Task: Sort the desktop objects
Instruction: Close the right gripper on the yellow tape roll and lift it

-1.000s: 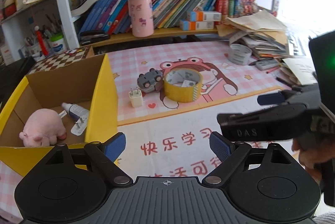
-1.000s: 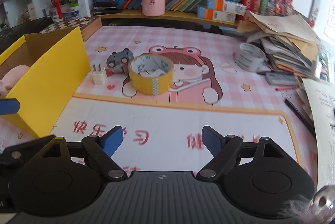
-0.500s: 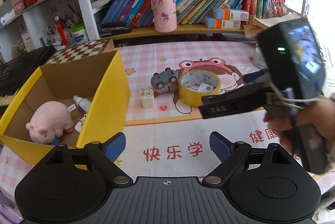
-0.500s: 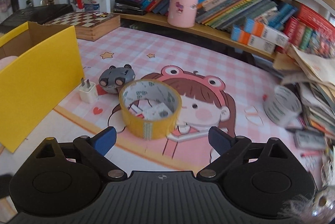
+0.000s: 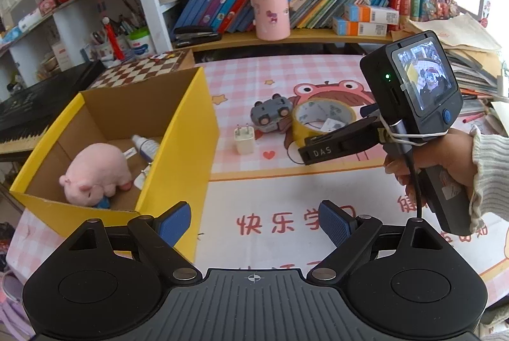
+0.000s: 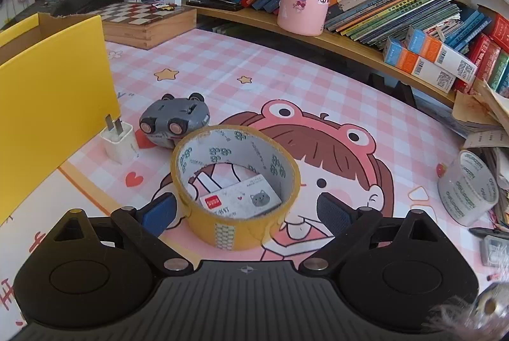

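A: Hanging over the front of the pink mat (image 5: 286, 191), left gripper (image 5: 254, 221) with fingers wide, nothing between. Lots of bare mat ahead.

B: Reaching down at the yellow tape roll (image 6: 235, 188) near the mat's middle, right gripper (image 6: 246, 210) with fingers wide, one on each side of the roll. Left pad very close to the roll; cannot tell about touching. Small card (image 6: 241, 201) lying inside the ring.

A: Sitting just behind the roll, gray toy car (image 6: 175, 123), upside down. White plug (image 6: 121, 143) just beside the car, close to the yellow box (image 5: 191, 134) wall.

B: Standing open at the mat's left edge, that box. Pink pig toy (image 5: 95, 172) and small bottle (image 5: 144, 145) inside. Clear tape roll (image 6: 467, 191) well apart, at the right edge.
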`<act>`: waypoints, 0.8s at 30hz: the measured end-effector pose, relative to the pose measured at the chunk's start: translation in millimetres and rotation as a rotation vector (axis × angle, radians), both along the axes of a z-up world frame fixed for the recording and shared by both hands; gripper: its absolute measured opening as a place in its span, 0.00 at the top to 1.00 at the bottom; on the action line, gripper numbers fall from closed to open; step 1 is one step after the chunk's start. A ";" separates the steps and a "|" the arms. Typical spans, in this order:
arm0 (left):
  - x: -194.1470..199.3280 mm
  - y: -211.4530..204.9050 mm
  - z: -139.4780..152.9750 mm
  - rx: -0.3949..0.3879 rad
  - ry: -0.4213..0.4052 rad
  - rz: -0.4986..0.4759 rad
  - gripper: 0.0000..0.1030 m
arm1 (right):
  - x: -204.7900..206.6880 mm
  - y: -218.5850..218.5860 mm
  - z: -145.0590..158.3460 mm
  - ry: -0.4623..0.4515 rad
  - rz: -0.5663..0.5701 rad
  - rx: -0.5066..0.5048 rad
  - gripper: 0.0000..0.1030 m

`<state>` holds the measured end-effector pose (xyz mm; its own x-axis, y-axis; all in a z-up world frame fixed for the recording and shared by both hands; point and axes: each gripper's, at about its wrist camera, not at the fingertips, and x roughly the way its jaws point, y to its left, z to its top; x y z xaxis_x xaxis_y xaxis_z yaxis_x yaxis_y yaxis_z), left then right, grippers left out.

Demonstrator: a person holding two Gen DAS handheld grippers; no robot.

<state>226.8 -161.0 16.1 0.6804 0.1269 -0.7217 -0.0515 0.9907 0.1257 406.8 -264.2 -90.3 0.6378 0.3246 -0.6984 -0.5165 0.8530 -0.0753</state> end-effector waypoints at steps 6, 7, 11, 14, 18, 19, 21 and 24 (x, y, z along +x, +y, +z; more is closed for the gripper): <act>-1.0 3.3 0.4 -0.001 -0.002 0.018 0.13 | 8.8 4.2 -4.6 0.004 0.029 0.014 0.08; -0.4 3.4 0.2 -0.002 -0.003 0.018 0.13 | 9.7 5.3 -4.7 -0.002 0.032 0.012 0.09; 4.3 1.0 -0.3 -0.009 -0.007 0.006 0.13 | 9.0 7.3 -2.9 -0.003 0.062 0.012 0.17; 9.1 -1.2 -0.5 -0.009 -0.017 -0.005 0.13 | 3.4 0.1 5.5 -0.014 0.058 0.048 0.17; 19.3 -4.0 -2.2 -0.019 -0.029 -0.022 0.13 | -7.4 -17.3 27.6 -0.042 0.032 0.114 0.17; 22.0 -4.9 -3.2 -0.021 -0.033 -0.028 0.13 | -10.2 -23.3 33.4 -0.052 0.020 0.130 0.17; 28.5 -9.2 -5.8 -0.019 -0.042 -0.045 0.13 | -15.2 -36.6 44.3 -0.071 -0.011 0.152 0.17; 38.6 -16.1 -10.2 -0.018 -0.051 -0.066 0.13 | -22.6 -58.6 55.1 -0.098 -0.079 0.160 0.17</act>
<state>265.4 -177.1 5.9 0.7227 0.0683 -0.6878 0.0078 0.9942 0.1070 384.2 -322.8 -35.2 0.7281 0.3725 -0.5754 -0.4444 0.8957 0.0176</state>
